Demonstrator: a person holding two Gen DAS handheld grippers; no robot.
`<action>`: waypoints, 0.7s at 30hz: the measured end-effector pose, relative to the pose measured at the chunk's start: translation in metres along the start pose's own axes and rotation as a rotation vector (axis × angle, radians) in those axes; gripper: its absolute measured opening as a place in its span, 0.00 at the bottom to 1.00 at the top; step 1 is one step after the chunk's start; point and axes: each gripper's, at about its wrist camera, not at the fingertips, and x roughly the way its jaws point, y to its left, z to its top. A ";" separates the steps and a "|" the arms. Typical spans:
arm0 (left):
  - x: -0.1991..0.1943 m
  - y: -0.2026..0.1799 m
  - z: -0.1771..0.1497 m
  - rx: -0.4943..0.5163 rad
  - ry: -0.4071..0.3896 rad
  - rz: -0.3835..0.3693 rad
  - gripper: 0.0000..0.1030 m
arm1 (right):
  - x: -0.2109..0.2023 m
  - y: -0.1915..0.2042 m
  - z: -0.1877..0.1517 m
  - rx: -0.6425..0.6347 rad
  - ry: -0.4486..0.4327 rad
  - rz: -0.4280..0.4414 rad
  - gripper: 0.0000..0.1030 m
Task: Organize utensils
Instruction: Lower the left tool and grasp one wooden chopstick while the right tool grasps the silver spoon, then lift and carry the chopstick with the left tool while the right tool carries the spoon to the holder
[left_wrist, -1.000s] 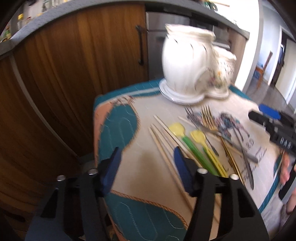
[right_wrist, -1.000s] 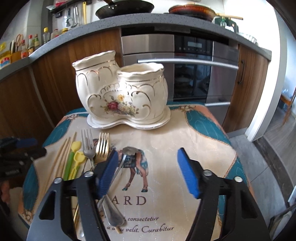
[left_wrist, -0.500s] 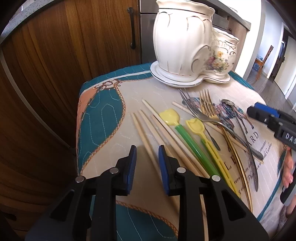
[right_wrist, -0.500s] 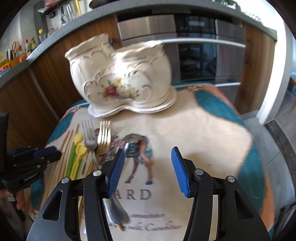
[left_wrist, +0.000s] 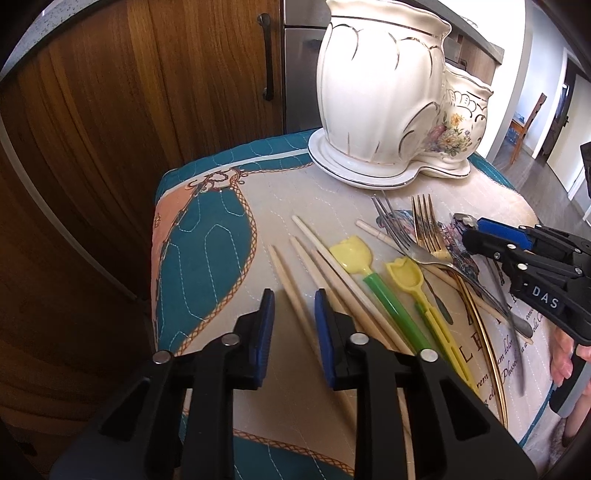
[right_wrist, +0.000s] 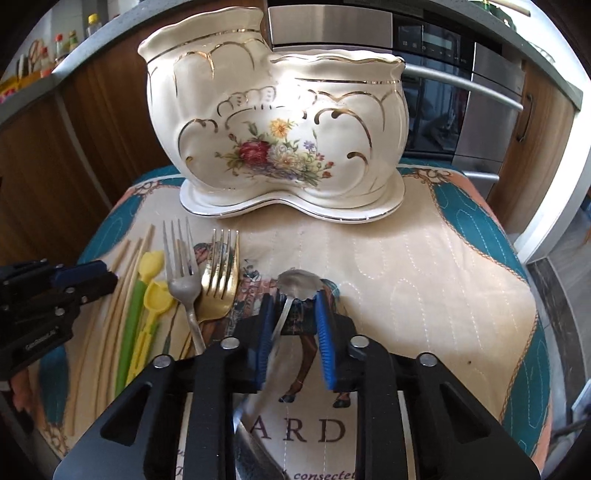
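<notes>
**Steel spoon and bamboo stick, each lined up between its own tongs**

Steel first: the spoon (right_wrist: 291, 295) lies handle-toward the right tongs (right_wrist: 293, 317), its bowl just past the blue pads (right_wrist: 323, 332) and its neck running back between them. The jaws stand narrowly apart and straddle the neck; the handle leans close to the left pad, but I cannot tell if it touches. Held so, a small squeeze would catch the thin neck, which looks the easiest part to grip.

The left tongs (left_wrist: 293, 325) are set likewise, narrowly apart and clamped on nothing, with the leftmost chopstick (left_wrist: 286, 280) running between the pads. The other chopsticks (left_wrist: 332, 273) lie just to their right, then two yellow scoops (left_wrist: 402, 275), then the forks (left_wrist: 424, 236).

All utensils lie flat on the quilted mat (right_wrist: 424, 266), their heads toward the holder (right_wrist: 280, 125), which stands straight ahead of the right tongs and ahead-right of the left; nothing shows above its rims from here.

Both tongs are low and tilted down toward the mat, pointing along the utensils' length. In the left view the right tongs (left_wrist: 469, 230) come in from the right, over the spoon.
</notes>
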 end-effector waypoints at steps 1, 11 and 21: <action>-0.002 0.001 -0.001 -0.004 -0.001 -0.002 0.10 | 0.000 -0.001 0.000 0.005 -0.002 0.007 0.19; -0.005 0.010 -0.003 -0.027 -0.043 -0.060 0.05 | -0.021 -0.003 -0.003 -0.002 -0.070 0.056 0.19; -0.055 0.010 0.005 -0.053 -0.250 -0.189 0.05 | -0.062 -0.005 -0.001 -0.015 -0.234 0.079 0.18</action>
